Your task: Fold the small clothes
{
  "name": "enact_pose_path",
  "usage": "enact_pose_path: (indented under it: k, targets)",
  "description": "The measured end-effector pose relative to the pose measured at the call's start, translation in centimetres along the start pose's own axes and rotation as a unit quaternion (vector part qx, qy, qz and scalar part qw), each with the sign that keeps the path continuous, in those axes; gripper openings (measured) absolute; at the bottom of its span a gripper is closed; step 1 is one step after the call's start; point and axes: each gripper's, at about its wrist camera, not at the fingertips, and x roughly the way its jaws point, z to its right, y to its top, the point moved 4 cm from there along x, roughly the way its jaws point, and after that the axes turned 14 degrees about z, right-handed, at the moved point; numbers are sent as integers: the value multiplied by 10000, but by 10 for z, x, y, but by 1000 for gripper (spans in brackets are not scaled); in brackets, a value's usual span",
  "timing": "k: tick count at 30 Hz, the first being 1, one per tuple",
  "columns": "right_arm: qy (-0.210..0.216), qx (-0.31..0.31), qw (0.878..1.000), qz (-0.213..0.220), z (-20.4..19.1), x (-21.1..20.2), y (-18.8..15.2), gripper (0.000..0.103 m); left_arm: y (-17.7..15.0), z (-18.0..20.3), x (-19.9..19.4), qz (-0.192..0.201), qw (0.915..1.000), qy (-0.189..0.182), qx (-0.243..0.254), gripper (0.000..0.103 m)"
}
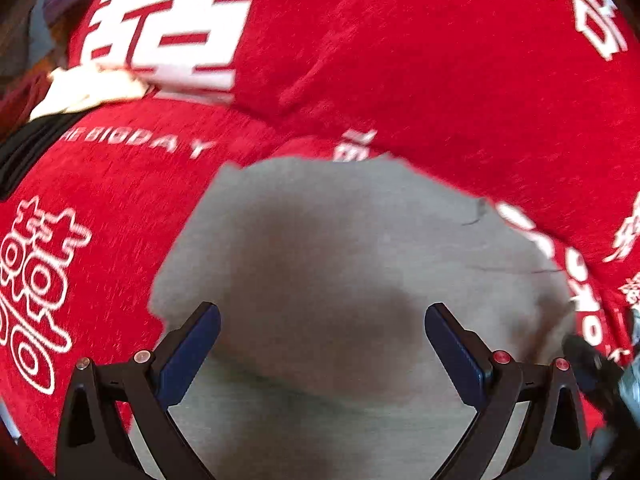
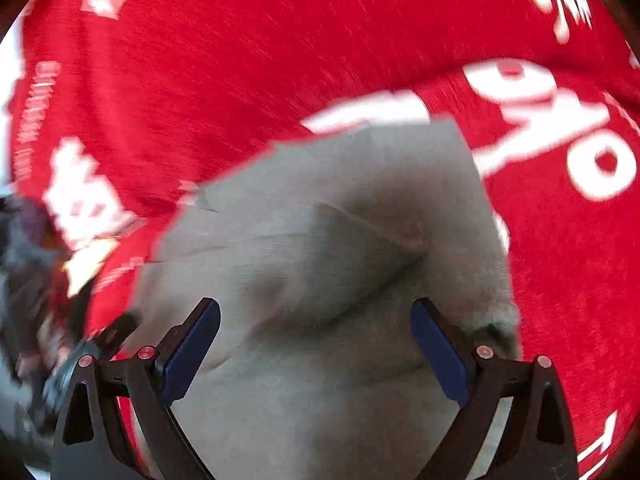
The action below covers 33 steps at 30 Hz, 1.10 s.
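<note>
A small grey garment (image 1: pixel 320 240) lies crumpled on a red cloth (image 1: pixel 400 60) printed with white characters. My left gripper (image 1: pixel 322 312) hangs just above the garment, open wide with nothing between its blue pads (image 1: pixel 192 352). The right wrist view shows the same grey garment (image 2: pixel 320 240), with a fold ridge across its middle, on the red cloth (image 2: pixel 240 60). My right gripper (image 2: pixel 315 306) is also open over it and holds nothing. Both views are blurred by motion.
A cream item (image 1: pixel 88 88) and a black item (image 1: pixel 28 148) lie at the red cloth's upper left. A dark blurred shape (image 1: pixel 600 364) sits at the right edge of the left wrist view, and another (image 2: pixel 60 360) at the left edge of the right wrist view.
</note>
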Motion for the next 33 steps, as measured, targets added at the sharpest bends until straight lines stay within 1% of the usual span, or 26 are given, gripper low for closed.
enact_pose_path:
  k: [1,2,3,4,6,7,9,10,11,12,13,14,15,17,19,20,21,22,23,24,25,26,27,29,30,33]
  targets:
    - [-108,-105,9998,128,-4,4,2,83,-5,-4,3,-91,9999,36,25,102]
    - [-102,-361,9990,224,-11,5,5,29,-11,-8,8,-199,9997,94,104,102]
    - [-92,-533,9985,121,-16,8,6,10,-15,-11,8,-205,9995,161,194,102]
    - [-58,-498,9986,140,-15,4,8,12,-19,-12,6,-162,9992,177,311,102]
    - [73,-566,9971,508,-10,-14,13,12,-22,-12,1,-129,9993,54,348,102]
    - [21,-626,9964,571,-5,-19,12,12,-24,-11,-2,-122,9994,-13,317,102]
    - [-61,-629,9967,507,9,-19,10,13,-29,-7,-3,-142,9993,-57,338,102]
    - [67,-472,9982,367,21,-16,6,15,-31,-2,-3,-102,9990,4,444,102]
    - [122,-310,9990,294,30,-14,4,24,-34,1,-4,-48,9984,41,555,102]
    - [235,-103,9993,281,40,-16,2,25,-35,5,-4,-10,9980,44,635,102]
    - [433,79,9985,340,46,-19,2,29,-36,7,-5,14,9975,25,711,102]
    - [466,121,9981,379,48,-23,2,34,-35,8,-5,-8,9973,7,731,102]
    - [461,104,9980,424,48,-26,3,37,-34,7,-6,-51,9975,-17,702,102]
    - [480,-104,9976,489,40,-32,5,55,-27,3,-10,-69,9988,-92,486,102]
    - [382,-324,9974,522,32,-33,6,56,-19,3,-15,44,9992,-124,376,102]
    - [234,-409,9976,512,31,-32,7,56,-17,4,-16,76,9990,-139,407,102]
    - [43,-470,9978,475,32,-30,7,56,-17,7,-15,81,9987,-138,494,102]
    - [-330,-605,9968,407,35,-28,7,53,-19,10,-13,39,9975,-120,691,102]
    - [-468,-705,9956,405,38,-31,7,52,-23,12,-9,-54,9958,-47,915,102]
    - [-578,-836,9938,458,38,-36,7,52,-30,12,-3,-187,9926,111,1195,102]
    - [-733,-970,9913,504,38,-41,6,56,-34,10,-4,-150,9915,70,1289,102]
    - [-1058,-1194,9857,550,40,-48,4,60,-34,8,-9,-25,9918,21,1275,102]
    - [-1306,-1395,9796,624,41,-55,3,60,-33,5,-14,-4,9922,37,1242,102]
    - [-1383,-1534,9754,765,41,-64,3,61,-29,5,-21,-1,9939,-97,1102,102]
    - [-1324,-1524,9760,819,39,-66,6,61,-26,8,-22,25,9942,-176,1062,102]
    - [-1028,-1569,9779,928,21,-67,16,61,-20,28,-19,34,9924,-184,1219,102]
